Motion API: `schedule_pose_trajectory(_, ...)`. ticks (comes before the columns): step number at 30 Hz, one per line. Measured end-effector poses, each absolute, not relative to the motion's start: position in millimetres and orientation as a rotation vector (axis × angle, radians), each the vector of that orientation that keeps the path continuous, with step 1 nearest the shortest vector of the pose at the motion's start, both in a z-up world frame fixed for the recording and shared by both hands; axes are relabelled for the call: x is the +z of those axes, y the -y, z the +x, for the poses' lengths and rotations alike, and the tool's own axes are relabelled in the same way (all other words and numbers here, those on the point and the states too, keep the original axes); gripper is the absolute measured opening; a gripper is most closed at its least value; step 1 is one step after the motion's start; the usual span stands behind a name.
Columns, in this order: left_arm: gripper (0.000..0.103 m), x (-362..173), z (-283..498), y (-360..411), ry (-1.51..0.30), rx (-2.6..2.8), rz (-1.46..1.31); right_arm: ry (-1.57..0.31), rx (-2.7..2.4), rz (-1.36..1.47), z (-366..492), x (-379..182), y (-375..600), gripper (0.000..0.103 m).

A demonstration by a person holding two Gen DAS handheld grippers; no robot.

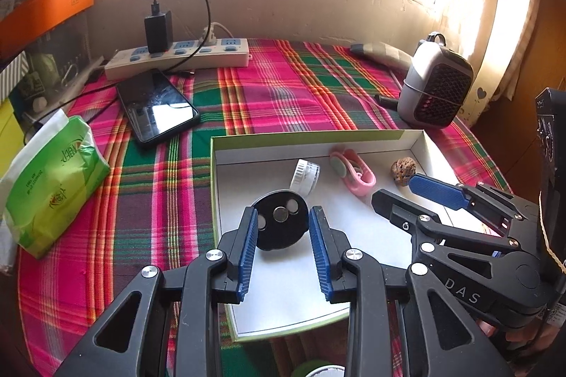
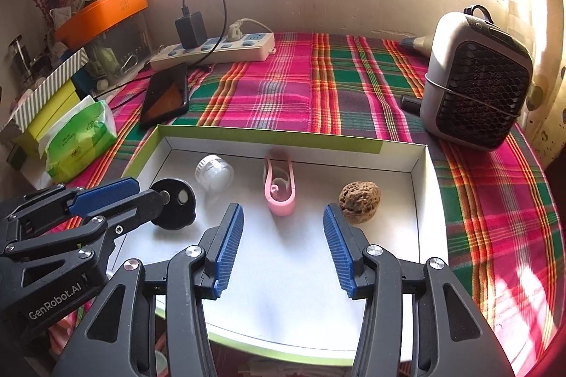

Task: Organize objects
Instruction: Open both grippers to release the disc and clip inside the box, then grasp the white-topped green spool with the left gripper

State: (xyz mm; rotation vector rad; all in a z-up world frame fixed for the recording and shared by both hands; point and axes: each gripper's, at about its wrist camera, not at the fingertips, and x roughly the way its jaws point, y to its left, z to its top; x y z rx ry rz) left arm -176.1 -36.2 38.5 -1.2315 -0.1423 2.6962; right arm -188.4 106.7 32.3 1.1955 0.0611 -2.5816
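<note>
Judging by what is lying in the white box, we are looking at a job that is nearly finished: four small things are already sitting on its floor, and nothing loose of that kind is showing on the plaid cloth around it. We are holding the left gripper about half open, its blue pads standing on either side of the black disc without pressing it, so we are reading the disc as released. We are keeping the right gripper wide and empty; the pink clip is lying just beyond its fingertips, the walnut just beyond the right finger, and the white jar further off to the left.
</note>
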Motion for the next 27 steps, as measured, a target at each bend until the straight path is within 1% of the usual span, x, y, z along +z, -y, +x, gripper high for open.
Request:
schedule_pose_trajectory(5,0.028,45.8,-158.1,37.6,0.139,2.724,-1.193,-0.043,-2.587,1.166,-171.6,37.4,-109.3,0.049)
schedule_pose_trajectory(14,0.028,52.0,-120.0,45.3,0.207,2.731,-1.133,-0.038,-2.608,1.101,-128.9,45.4,-110.8,0.049)
schedule_pose_trajectory(27,0.031,32.6,-74.7,47.3,0.22,2.685,-1.14,0.002,-2.587,1.08,-84.8,36.9,-113.0,0.049)
